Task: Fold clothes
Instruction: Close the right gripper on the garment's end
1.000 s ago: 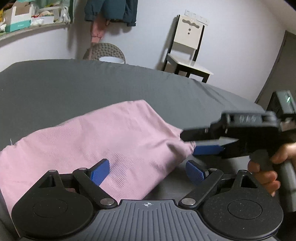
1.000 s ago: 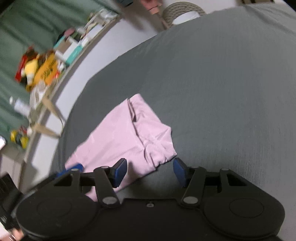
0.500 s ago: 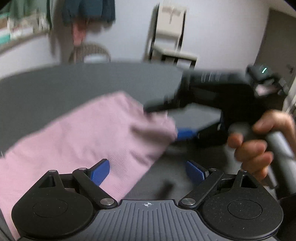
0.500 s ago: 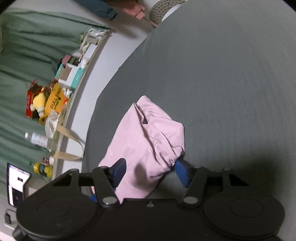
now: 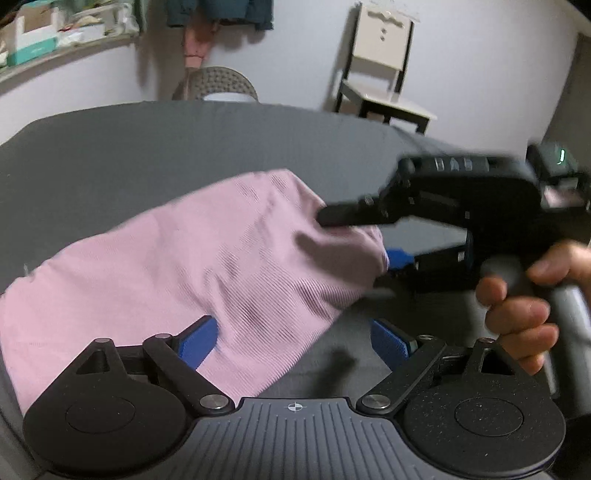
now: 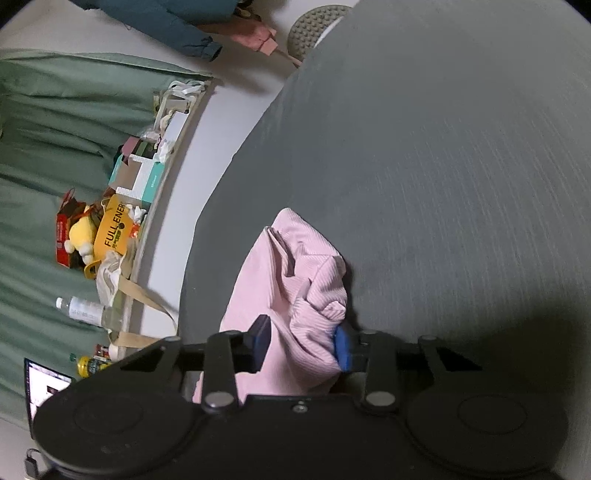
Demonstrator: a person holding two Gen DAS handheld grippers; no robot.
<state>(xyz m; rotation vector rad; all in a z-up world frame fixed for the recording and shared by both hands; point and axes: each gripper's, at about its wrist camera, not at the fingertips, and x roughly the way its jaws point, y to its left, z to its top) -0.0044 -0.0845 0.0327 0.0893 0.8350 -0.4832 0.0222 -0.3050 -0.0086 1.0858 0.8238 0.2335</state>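
A pink ribbed garment point(image 5: 177, 273) lies on the dark grey bed cover point(image 5: 147, 147). My left gripper point(image 5: 293, 339) is open just above the garment's near edge, its left pad point(image 5: 195, 339) over the cloth. My right gripper point(image 6: 301, 341) has its jaws closing around a bunched end of the pink garment point(image 6: 295, 295), with cloth between the blue pads. In the left wrist view the right gripper point(image 5: 373, 240) comes in from the right, tilted on its side, at the garment's right end.
A white chair point(image 5: 384, 74) and a woven basket point(image 5: 218, 85) stand behind the bed. A cluttered shelf point(image 6: 122, 221) runs along the green curtain. Clothes hang on the wall point(image 5: 218, 14).
My right gripper has moved onto the garment's end and narrowed its jaws around the bunched cloth. The left gripper stays open in much the same place.
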